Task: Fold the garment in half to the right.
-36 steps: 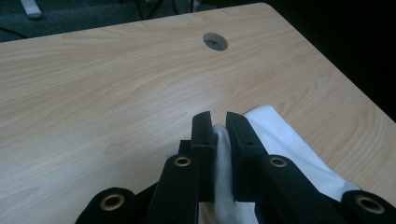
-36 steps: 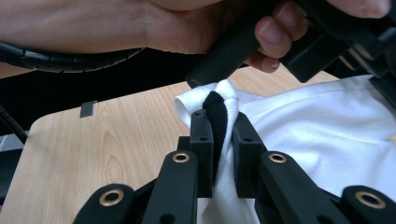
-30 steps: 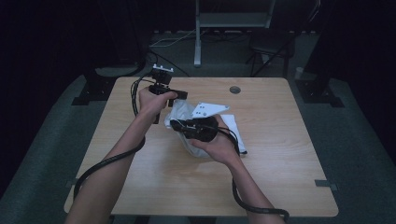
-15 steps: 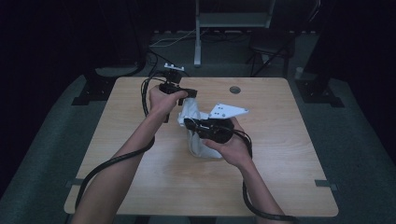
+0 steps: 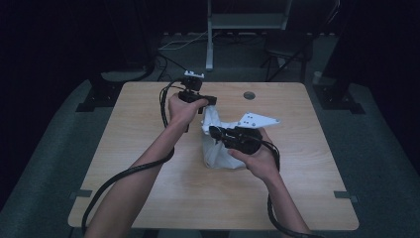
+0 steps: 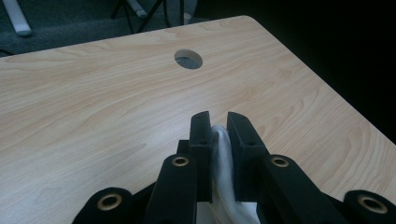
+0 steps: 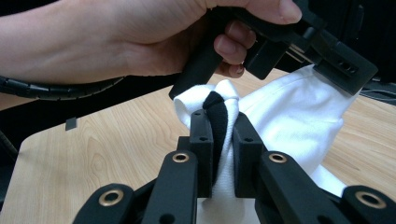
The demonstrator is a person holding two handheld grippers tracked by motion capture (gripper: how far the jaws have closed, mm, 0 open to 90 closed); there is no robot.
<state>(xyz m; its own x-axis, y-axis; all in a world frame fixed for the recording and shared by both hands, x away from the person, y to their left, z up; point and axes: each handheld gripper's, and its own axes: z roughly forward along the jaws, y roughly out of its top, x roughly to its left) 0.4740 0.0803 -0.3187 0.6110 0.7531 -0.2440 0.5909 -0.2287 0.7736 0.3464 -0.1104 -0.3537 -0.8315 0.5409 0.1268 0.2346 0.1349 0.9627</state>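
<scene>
The cloth [image 5: 218, 144] sits near the middle of the bench [image 5: 148, 188], its lower part resting on the top. The left gripper [image 5: 208, 102] is at the cloth's far end, behind it, with a fold of cloth between its jaws. The right gripper [image 5: 215, 132] comes in from the right at the cloth's middle, another fold caught between its jaws. A round hole [image 5: 249, 95] lies in the bench behind and to the right of both, near the far edge
</scene>
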